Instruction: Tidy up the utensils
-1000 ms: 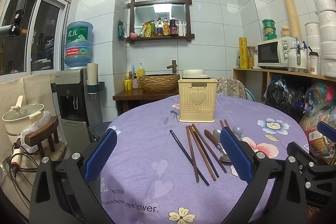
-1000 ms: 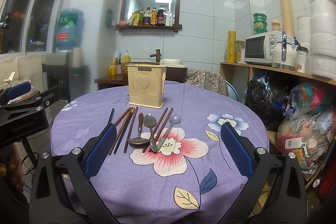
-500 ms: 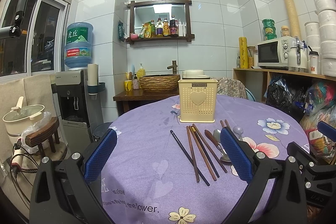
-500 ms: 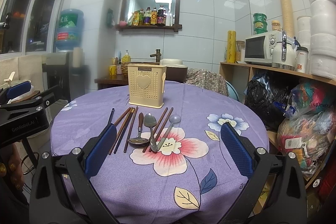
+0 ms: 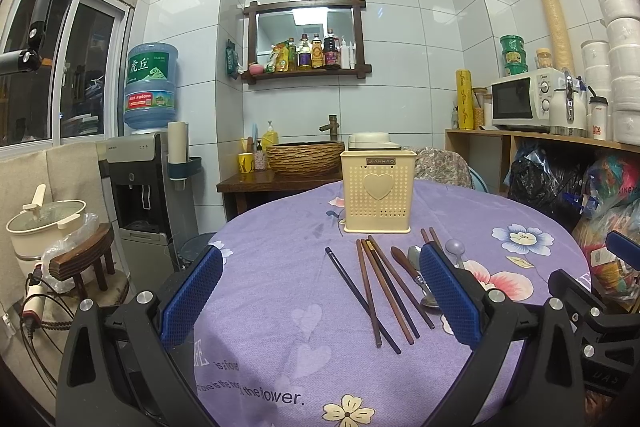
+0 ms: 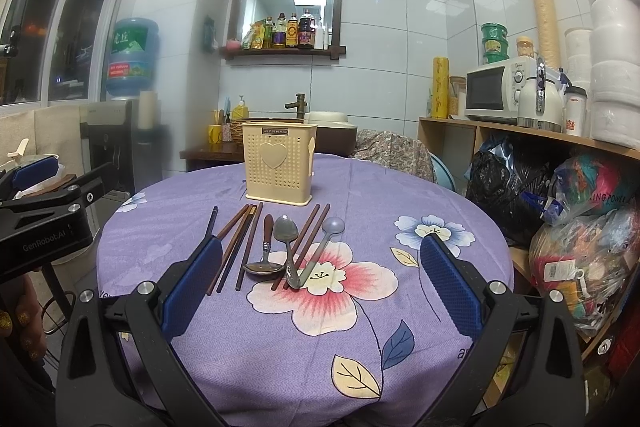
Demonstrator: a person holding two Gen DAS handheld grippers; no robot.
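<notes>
Utensils (image 6: 276, 243): loose on cloth ahead of both fingers, short of holder (image 6: 278, 163). Left gripper (image 5: 320, 297), right gripper (image 6: 320, 283): spread, empty. No change noted since prior frames; sorting unstarted.

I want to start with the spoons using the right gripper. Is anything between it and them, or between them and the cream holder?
Nothing visible blocks either path. The right gripper is open, with bare tablecloth ahead of the spoons. Beyond them the cream holder stands upright, only cloth between; brown chopsticks lie alongside.
</notes>
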